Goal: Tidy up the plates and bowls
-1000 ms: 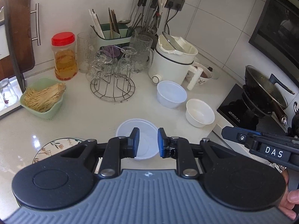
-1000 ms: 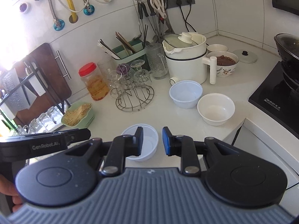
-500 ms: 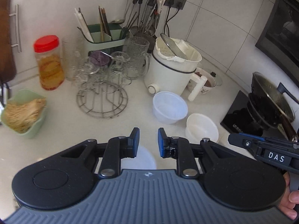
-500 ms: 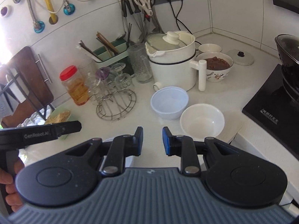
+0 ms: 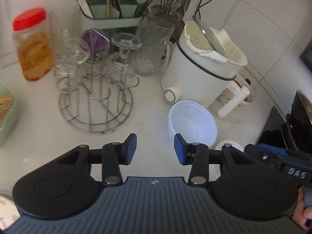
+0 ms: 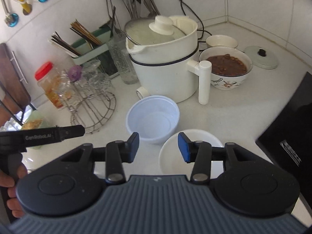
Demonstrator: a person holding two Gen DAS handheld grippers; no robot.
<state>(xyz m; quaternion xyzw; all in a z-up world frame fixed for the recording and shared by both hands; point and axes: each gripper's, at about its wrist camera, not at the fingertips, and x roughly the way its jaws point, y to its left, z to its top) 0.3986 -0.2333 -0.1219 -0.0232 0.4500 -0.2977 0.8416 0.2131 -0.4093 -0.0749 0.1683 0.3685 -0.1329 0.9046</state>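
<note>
Two bowls sit mid-frame: a blue bowl (image 6: 153,120) and, lower right, a white bowl (image 6: 190,152). Both the left gripper (image 5: 155,149) and right gripper (image 6: 158,147) are opening, empty. Approach step; next, likely straddle a rim and close.

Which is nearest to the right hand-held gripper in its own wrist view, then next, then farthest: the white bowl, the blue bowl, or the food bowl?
1. White bowl, just under the fingertips.
2. Blue bowl, just beyond, slightly left.
3. Food bowl, far back right, behind the cooker handle.
</note>
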